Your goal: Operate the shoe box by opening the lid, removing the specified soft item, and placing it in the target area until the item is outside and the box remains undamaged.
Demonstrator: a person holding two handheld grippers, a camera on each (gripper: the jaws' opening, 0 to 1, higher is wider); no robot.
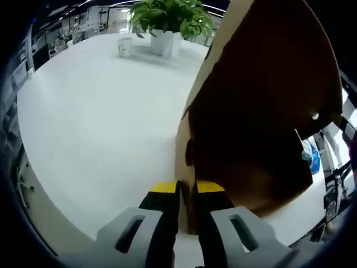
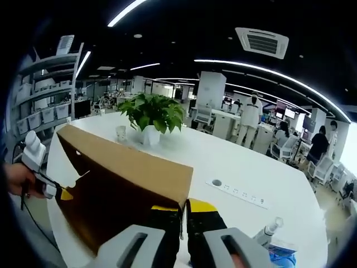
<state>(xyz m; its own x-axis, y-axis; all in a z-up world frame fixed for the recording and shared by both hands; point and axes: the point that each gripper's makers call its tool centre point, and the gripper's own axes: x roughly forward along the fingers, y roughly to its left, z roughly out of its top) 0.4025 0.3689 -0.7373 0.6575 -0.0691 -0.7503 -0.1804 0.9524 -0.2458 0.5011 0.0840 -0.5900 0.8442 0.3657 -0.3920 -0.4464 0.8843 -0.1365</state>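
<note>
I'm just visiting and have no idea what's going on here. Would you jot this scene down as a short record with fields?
setting: white table in an open office
main object: brown cardboard lid, raised
left tongs: shut on the lid's edge
right tongs: shut on the lid's opposite corner
also on table: potted plant, small white cup, spray bottle
soft item: not visible
background: people standing at desks
</note>
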